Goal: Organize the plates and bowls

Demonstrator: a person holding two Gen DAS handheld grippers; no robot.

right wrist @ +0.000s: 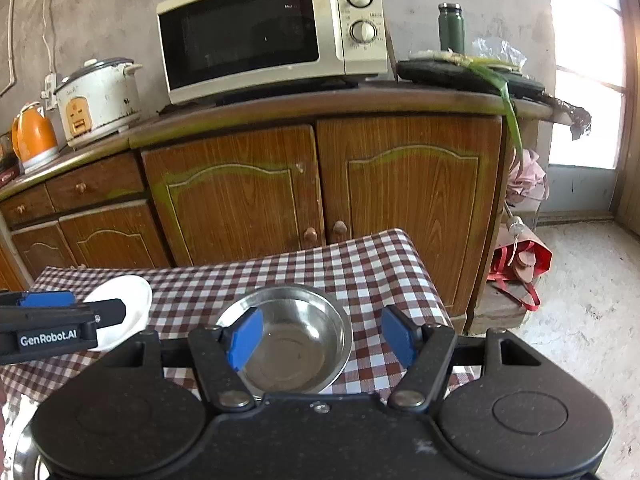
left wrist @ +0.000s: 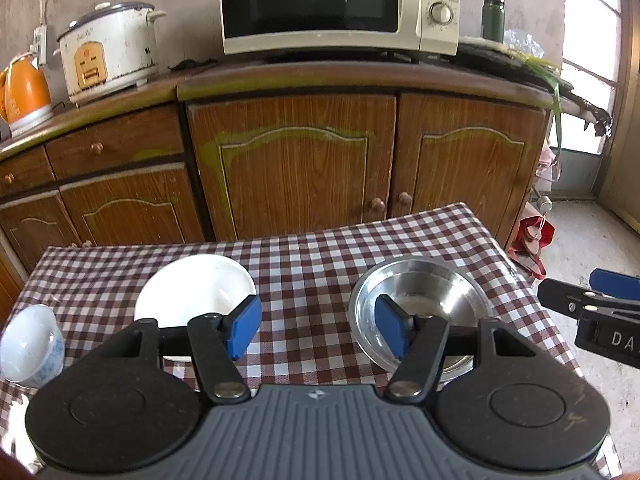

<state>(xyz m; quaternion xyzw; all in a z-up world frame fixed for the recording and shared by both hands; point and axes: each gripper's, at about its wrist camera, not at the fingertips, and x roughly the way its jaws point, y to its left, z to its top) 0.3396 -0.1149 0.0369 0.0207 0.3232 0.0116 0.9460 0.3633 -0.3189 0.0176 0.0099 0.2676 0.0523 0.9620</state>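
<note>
On the checked tablecloth (left wrist: 304, 264) a white plate (left wrist: 192, 288) lies left of centre and a steel bowl (left wrist: 420, 300) right of centre. A small white bowl with blue pattern (left wrist: 30, 344) stands at the left edge. My left gripper (left wrist: 318, 330) hovers above the cloth between plate and steel bowl, open and holding nothing. The right gripper (right wrist: 322, 340) is open above the steel bowl (right wrist: 292, 340), whose right part lies between its pads without touching them. The white plate (right wrist: 124, 304) shows at the left, partly behind the other gripper's finger (right wrist: 60, 324). A steel rim (right wrist: 20, 456) peeks in at the bottom left.
Behind the table stands a wooden cabinet (left wrist: 296, 168) carrying a microwave (left wrist: 336, 4), a rice cooker (left wrist: 108, 52), an orange kettle (left wrist: 24, 92) and a green flask (left wrist: 493, 18). A red bag (right wrist: 520, 264) lies on the concrete floor to the right of the table.
</note>
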